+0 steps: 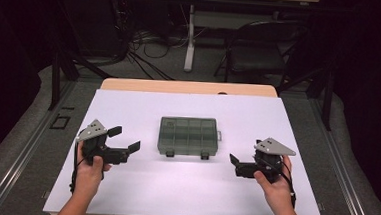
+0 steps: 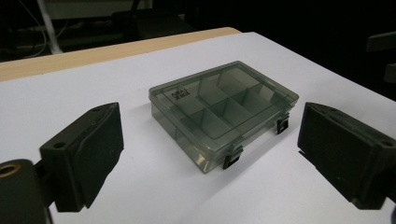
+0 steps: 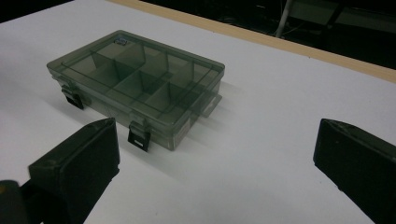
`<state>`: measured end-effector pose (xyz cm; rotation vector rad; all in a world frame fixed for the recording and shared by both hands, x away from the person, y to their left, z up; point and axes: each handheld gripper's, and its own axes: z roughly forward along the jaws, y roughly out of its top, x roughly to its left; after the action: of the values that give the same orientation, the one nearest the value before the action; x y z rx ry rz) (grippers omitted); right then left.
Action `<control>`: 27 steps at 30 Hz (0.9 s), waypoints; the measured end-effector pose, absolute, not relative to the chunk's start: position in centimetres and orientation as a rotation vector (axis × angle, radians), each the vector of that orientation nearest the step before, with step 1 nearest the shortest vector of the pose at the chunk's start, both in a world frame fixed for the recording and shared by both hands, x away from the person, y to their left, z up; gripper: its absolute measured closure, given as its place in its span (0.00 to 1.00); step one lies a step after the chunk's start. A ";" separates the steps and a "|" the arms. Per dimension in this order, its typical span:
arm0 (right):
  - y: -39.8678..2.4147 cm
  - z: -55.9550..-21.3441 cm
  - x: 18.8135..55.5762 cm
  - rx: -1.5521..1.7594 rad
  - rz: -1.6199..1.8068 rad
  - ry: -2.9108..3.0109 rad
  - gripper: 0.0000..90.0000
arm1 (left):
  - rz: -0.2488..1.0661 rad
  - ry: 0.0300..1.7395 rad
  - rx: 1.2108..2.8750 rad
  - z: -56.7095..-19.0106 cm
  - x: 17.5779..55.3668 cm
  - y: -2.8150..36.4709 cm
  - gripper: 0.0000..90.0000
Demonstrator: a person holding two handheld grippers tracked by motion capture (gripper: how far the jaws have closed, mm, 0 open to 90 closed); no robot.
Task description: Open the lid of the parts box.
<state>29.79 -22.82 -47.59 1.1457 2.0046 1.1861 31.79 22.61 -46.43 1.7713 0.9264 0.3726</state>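
- My left gripper (image 1: 126,139) has its jaws spread wide, holding and touching nothing.
- My right gripper (image 1: 235,161) is just as wide open, also empty.
- The box (image 1: 188,136) lies shut on the table (image 1: 253,201) between them: at 2 o'clock from my left, 10 o'clock from my right.

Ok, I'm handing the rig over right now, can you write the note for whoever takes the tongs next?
Left tongs: open, holding nothing, left of the box, jaws pointing at it.
Right tongs: open, holding nothing, right of the box, also facing it.
Compartment box: flat at the middle of the white table, lid down, both black latches on the near side look fastened; compartments look empty.
Done: nothing visible yet, box untouched.
Left: probably close in and work the latches to open the lid.
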 end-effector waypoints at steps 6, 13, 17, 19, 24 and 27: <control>-21.5 -47.1 31.2 1.142 1.203 2.004 0.00 | 0.341 0.945 1.781 -46.2 33.2 21.7 0.00; -19.8 -47.2 33.3 1.170 1.187 2.033 0.00 | 0.331 0.969 1.805 -46.4 35.0 19.7 0.00; -19.2 -47.3 33.8 1.178 1.177 2.044 0.00 | 0.349 0.949 1.831 -46.4 35.5 18.9 0.00; -18.9 -47.3 34.2 1.174 1.174 2.047 0.00 | 0.349 0.946 1.853 -46.5 35.8 18.4 0.00; -18.3 -47.3 34.5 1.167 1.180 2.043 0.03 | 0.359 0.925 1.893 -46.9 36.1 17.3 0.01; -18.0 -47.6 34.4 1.138 1.166 2.037 0.06 | 0.356 0.925 1.913 -47.3 36.2 16.8 0.02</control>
<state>34.37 -18.02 -47.56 1.1383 2.0375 1.1660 36.15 16.84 -47.34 1.9125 0.9246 0.3564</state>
